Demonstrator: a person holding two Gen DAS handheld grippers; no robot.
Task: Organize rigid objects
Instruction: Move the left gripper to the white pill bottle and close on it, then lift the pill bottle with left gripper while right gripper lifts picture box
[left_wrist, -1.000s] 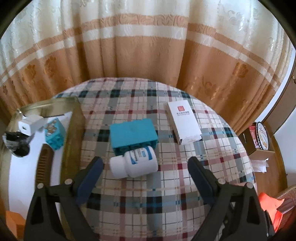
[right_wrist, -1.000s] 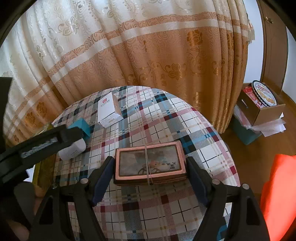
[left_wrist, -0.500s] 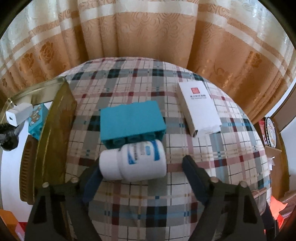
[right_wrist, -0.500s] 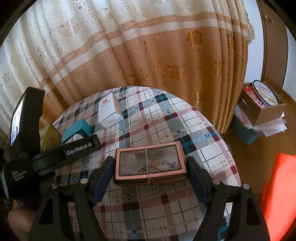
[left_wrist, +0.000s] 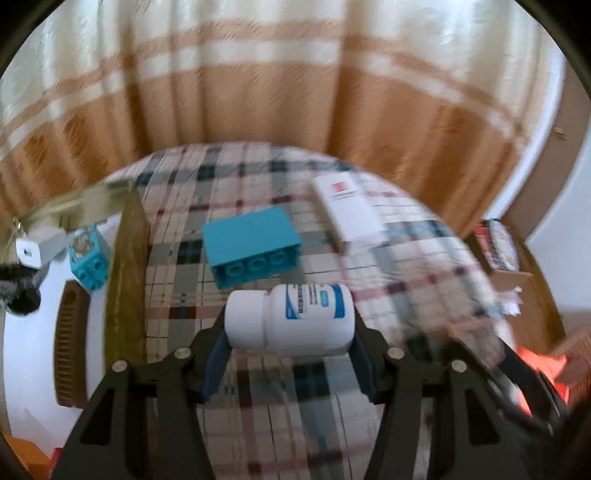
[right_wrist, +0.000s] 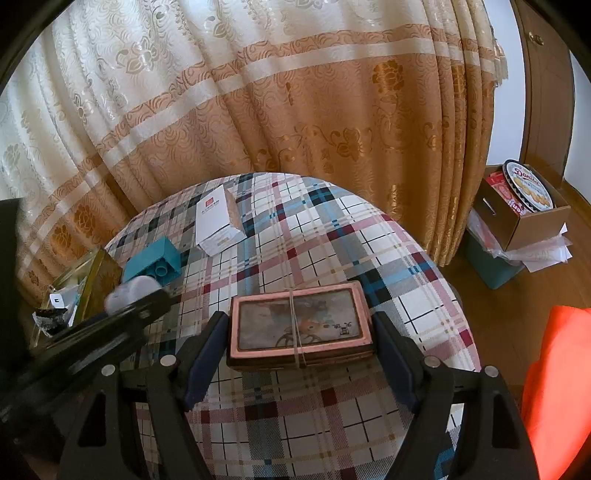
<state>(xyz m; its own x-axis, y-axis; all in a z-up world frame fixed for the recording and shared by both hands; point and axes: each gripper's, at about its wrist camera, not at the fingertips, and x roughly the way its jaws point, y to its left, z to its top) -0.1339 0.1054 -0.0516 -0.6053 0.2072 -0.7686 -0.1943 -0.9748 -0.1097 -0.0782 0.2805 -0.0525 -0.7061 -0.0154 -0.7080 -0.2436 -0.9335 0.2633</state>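
Low in the left wrist frame, the left gripper (left_wrist: 290, 345) is closing endwise on the lying white bottle (left_wrist: 291, 319); square both pads before lifting. The right gripper (right_wrist: 299, 341) brackets the pink-framed box (right_wrist: 299, 325) on the table (right_wrist: 332, 417); grip uncertain. Upper left, the tray (left_wrist: 125, 258) waits.

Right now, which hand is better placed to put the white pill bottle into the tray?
Left. The left gripper is closing around the pill bottle, beside the tray. The right gripper straddles the pink box, farther away.
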